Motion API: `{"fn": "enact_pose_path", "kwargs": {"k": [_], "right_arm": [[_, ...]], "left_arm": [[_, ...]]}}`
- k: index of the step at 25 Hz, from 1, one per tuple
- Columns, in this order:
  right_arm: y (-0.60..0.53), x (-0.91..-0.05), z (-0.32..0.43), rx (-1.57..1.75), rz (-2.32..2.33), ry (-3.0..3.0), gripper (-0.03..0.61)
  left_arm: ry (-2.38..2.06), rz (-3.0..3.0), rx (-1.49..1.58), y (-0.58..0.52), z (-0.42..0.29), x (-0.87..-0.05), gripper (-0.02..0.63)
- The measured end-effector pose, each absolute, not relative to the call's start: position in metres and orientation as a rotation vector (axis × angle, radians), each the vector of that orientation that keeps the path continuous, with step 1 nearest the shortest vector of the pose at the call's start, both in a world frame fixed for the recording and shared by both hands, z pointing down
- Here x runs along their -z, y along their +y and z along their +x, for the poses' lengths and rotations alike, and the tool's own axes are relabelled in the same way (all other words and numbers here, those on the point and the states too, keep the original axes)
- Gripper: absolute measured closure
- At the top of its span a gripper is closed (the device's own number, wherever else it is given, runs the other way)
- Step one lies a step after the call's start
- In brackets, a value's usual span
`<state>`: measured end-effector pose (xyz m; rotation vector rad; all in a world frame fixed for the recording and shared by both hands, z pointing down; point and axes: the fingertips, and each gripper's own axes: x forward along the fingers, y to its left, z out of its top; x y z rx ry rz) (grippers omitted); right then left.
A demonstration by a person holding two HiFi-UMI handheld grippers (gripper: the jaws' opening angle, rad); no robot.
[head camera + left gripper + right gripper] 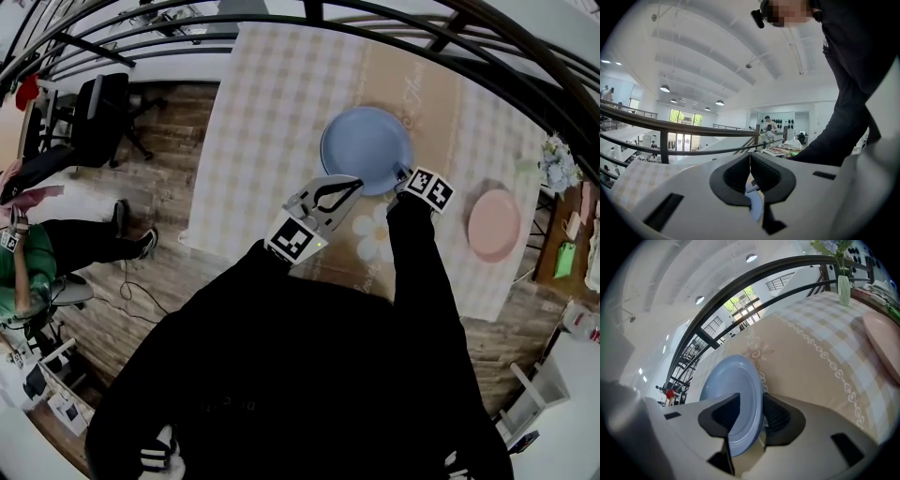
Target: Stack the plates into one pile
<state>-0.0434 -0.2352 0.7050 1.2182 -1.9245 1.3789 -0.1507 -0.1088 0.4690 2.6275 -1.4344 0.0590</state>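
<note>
A blue plate (366,148) lies on the checked tablecloth (272,112), and a pink plate (494,225) lies apart at the right. My right gripper (405,175) is at the blue plate's near right rim. In the right gripper view the blue plate (733,394) has its rim between the jaws of that gripper (750,416), which stand wide, with a gap on the left pad's side. My left gripper (349,183) hovers by the plate's near edge. In its own view the left gripper (750,161) is shut with nothing held.
The pink plate (883,341) shows at the right edge of the right gripper view. A vase of flowers (560,164) stands at the table's far right corner. A dark railing (394,19) curves beyond the table. An office chair (98,117) and a seated person (19,262) are on the floor at the left.
</note>
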Motion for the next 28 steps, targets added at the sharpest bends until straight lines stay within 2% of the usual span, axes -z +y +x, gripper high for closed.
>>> {"fn": "enact_pose_path", "kwargs": {"k": [6, 10, 16, 28], "right_arm": [[-0.248, -0.692, -0.035, -1.244, 1.258, -1.959, 0.387], [-0.258, -0.693, -0.009, -1.25, 1.246, -1.974, 0.387], [-0.241, -0.682, -0.032, -1.211, 1.226, -1.997, 0.39], [-0.223, -0.633, 0.003, -1.066, 1.264, -2.141, 0.403]], "left_arm": [[-1.419, 2.635, -0.051, -0.111, -0.144, -0.468, 0.594], [-1.409, 2.637, -0.065, -0.12, -0.114, -0.471, 0.594], [-1.398, 2.651, -0.066, -0.114, -0.134, -0.467, 0.594], [-1.351, 2.681, -0.093, -0.109, -0.103, -0.458, 0.594]]}}
